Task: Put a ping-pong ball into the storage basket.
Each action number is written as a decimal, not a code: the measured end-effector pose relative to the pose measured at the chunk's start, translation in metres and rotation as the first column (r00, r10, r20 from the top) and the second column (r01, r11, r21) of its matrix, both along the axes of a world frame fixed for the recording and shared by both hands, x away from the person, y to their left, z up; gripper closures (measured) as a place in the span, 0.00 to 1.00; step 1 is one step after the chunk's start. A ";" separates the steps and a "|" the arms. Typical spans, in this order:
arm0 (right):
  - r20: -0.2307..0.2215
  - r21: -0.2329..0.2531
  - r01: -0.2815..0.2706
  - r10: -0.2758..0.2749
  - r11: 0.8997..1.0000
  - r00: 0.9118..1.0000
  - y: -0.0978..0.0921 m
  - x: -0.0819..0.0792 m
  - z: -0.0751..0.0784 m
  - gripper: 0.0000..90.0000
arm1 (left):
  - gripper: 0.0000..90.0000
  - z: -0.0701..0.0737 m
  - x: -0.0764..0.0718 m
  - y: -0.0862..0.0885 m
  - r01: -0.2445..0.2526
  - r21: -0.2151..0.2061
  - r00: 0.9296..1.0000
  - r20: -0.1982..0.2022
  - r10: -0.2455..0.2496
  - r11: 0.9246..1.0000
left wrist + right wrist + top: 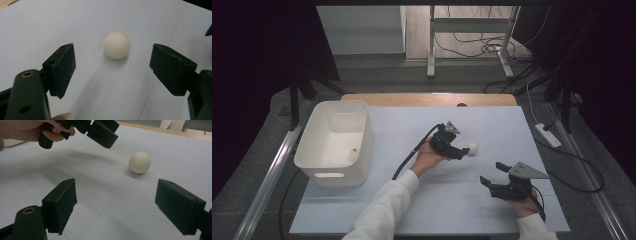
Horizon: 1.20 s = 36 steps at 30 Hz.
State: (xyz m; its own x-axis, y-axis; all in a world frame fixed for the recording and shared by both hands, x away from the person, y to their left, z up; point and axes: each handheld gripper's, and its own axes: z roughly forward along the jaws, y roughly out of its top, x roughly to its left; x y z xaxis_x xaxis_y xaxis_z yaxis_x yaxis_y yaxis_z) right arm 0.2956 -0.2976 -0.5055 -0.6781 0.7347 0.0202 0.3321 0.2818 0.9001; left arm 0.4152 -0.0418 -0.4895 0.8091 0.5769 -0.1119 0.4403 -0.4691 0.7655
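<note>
Reaching with our left gripper (113,66), jaws spread wide, we line up on the small cream-white ball (117,45) lying on the pale blue table sheet (37,30) just ahead. Best to straddle it evenly before closing. Our right gripper (492,175) waits, wide too.

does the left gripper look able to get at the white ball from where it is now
Probably yes. The left gripper has its jaws wide open, aimed at the white ball, which lies just ahead of them on the bare sheet. Nothing stands between; the right gripper is off to the side.
</note>
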 end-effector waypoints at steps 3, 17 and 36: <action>-0.001 0.000 -0.001 0.001 1.000 1.000 0.000 0.000 0.000 0.20 | 0.24 0.000 0.001 -0.001 -0.002 0.001 1.000 0.004 0.002 1.000; 0.000 0.006 0.002 -0.002 1.000 1.000 -0.001 0.001 0.000 0.20 | 0.24 -0.009 0.009 -0.011 -0.011 -0.003 1.000 -0.003 0.011 1.000; -0.001 0.012 -0.001 0.001 1.000 1.000 -0.001 0.002 0.000 0.20 | 0.24 -0.023 0.020 -0.028 0.018 0.013 1.000 -0.023 -0.018 1.000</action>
State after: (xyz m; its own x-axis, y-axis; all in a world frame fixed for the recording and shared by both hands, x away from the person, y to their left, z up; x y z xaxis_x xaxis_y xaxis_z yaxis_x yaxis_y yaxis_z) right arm 0.2977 -0.2985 -0.5057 -0.6785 0.7340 0.0296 0.3330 0.2713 0.9031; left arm 0.4348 -0.0702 -0.5124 0.8168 0.5636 -0.1230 0.4492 -0.4876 0.7487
